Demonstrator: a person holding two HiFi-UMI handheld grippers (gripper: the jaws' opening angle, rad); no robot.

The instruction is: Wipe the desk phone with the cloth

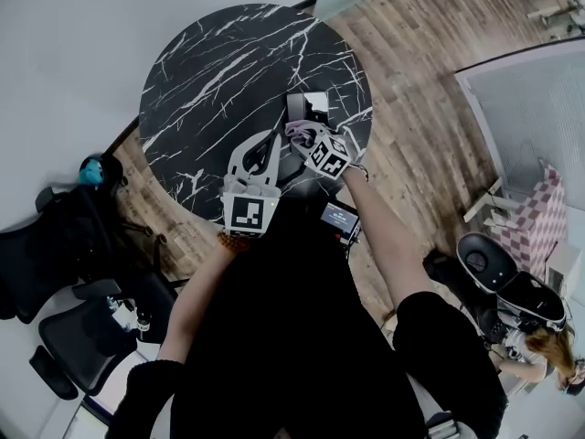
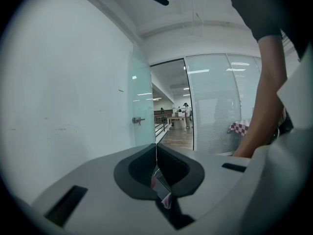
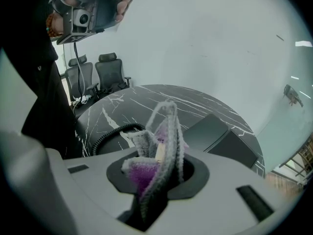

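Note:
The dark desk phone (image 1: 309, 108) sits near the right edge of a round black marble table (image 1: 210, 71). My right gripper (image 1: 306, 141) hovers just in front of it, shut on a bunched grey and purple cloth (image 1: 295, 130). In the right gripper view the cloth (image 3: 166, 131) sticks up from the jaws, with the phone body (image 3: 220, 136) and its coiled cord (image 3: 110, 133) behind on the table. My left gripper (image 1: 273, 139) is raised beside the right one, its jaws closed together with nothing held. Seen from the left gripper (image 2: 156, 153), it points up at the room, away from the table.
Black office chairs (image 1: 64, 337) stand on the wood floor to the left, also seen as chairs (image 3: 98, 72) beyond the table. A small device with a lit screen (image 1: 339, 218) is at the person's waist. A glass partition (image 1: 521, 117) and a checkered cloth (image 1: 539, 218) are on the right.

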